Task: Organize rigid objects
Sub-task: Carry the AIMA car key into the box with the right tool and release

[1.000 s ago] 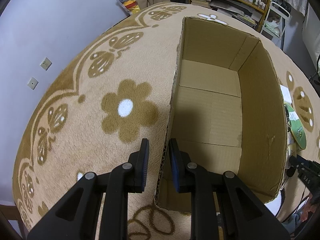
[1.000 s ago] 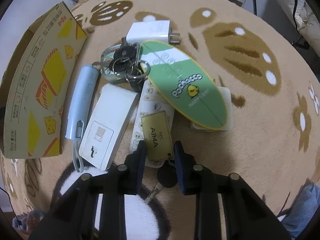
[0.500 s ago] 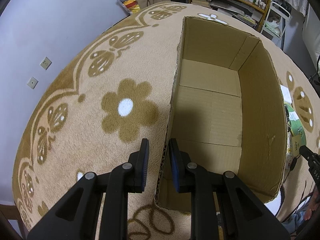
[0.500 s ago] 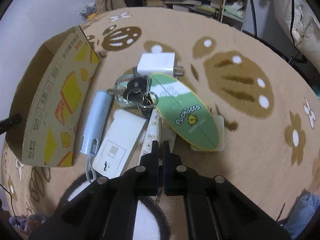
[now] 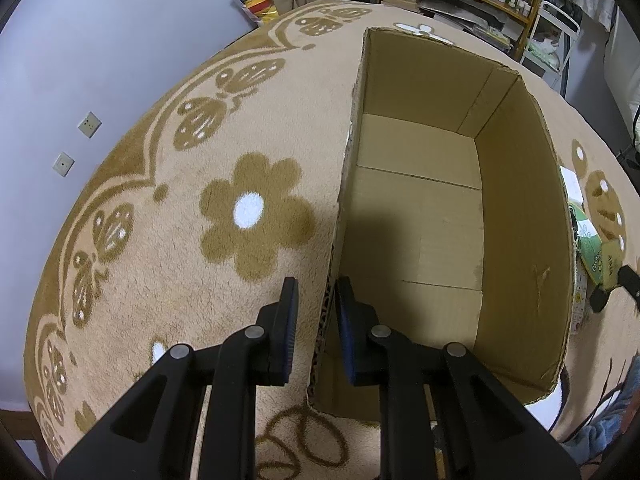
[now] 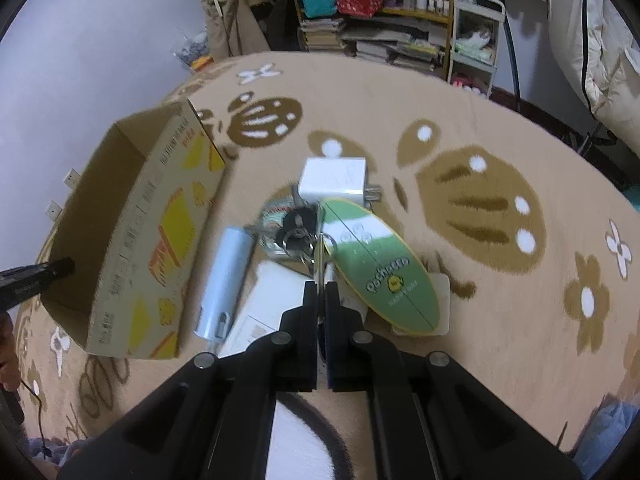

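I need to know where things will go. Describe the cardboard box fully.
The cardboard box is plain brown corrugated board, open at the top, with nothing visible inside; seams cross its floor. Its outer side carries yellow and orange printed shapes and text. It sits upright on the patterned carpet, left of the pile of items. The left gripper has its jaws on either side of the near wall's edge.

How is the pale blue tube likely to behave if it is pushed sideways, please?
The tube looks cylindrical and smooth, so it would probably roll, though the plush rug may damp that. It lies close beside the box, which would likely stop it on that side.
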Demonstrator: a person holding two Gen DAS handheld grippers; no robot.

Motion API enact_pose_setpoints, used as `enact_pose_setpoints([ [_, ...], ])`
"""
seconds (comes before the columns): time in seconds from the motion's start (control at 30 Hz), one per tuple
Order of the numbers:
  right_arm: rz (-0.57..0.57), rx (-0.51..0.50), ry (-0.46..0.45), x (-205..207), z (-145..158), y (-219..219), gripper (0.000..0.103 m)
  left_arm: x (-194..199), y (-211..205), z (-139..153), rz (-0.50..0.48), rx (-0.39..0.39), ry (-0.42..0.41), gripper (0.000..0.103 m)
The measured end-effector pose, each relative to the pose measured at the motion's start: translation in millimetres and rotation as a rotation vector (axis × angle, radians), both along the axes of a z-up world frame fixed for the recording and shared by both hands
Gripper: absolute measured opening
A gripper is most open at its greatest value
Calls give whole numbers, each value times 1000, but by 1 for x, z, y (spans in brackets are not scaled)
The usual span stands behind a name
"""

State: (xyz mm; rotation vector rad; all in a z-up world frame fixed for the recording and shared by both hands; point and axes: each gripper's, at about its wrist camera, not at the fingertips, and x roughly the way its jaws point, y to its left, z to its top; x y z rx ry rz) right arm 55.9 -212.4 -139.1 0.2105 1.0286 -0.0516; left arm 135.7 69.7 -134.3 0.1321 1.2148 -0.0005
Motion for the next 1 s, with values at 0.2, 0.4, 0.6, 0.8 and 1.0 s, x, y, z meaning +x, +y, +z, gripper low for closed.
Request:
enact_pose_setpoints([
  [0.2, 36, -3, -67, 11, 26, 13, 4, 1, 0, -2, 2, 1, 11, 17],
  [0.4, 75, 42, -162, 21, 56, 29, 4, 0, -2, -4, -14, 9, 21, 13],
  [0.6, 135, 97, -243, 19, 84, 53, 4, 2, -8, -5, -27, 36, 24, 10],
  [0.8, 211, 108, -291, 20, 98, 81, 4, 1, -9, -4, -34, 35, 23, 9],
  [1.0, 245, 140, -313, 24, 96, 95, 4, 1, -8, -4, -29, 33, 27, 9],
])
